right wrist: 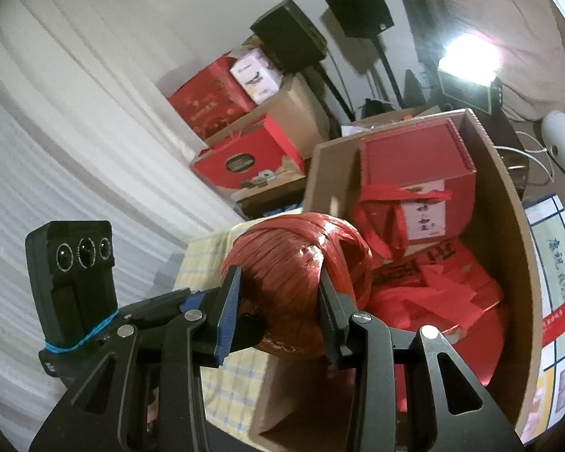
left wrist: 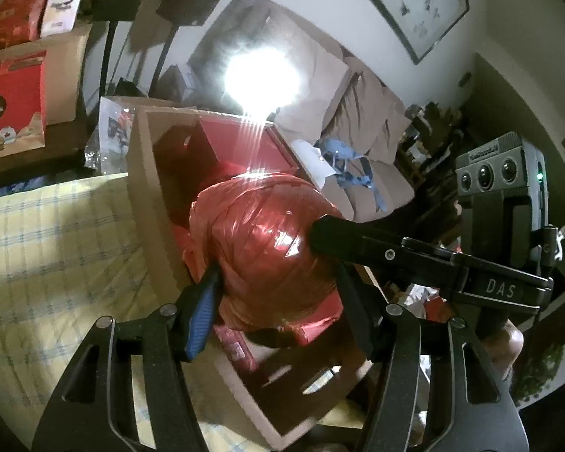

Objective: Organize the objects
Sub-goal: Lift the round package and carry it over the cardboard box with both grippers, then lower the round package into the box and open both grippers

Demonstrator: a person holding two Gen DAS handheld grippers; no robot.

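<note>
A big ball of shiny red plastic twine (left wrist: 267, 248) hangs over an open cardboard box (left wrist: 150, 196). My left gripper (left wrist: 275, 275) is shut on it, its blue-padded finger on the ball's left side and the other finger on its right. From the right, a finger (left wrist: 342, 237) of my right gripper presses on the ball's upper side. In the right wrist view the right gripper (right wrist: 278, 273) is shut on the same ball (right wrist: 293, 260), a pad on each side. The box (right wrist: 508, 226) holds a red gift box (right wrist: 414, 165) and loose red packets.
The box rests on a yellow checked cloth (left wrist: 56, 245). Red gift cartons (right wrist: 245, 158) are stacked behind it, with black speakers on stands (right wrist: 354, 3) and a bright lamp (right wrist: 467, 60). Sofa cushions (left wrist: 358, 105) lie beyond the box.
</note>
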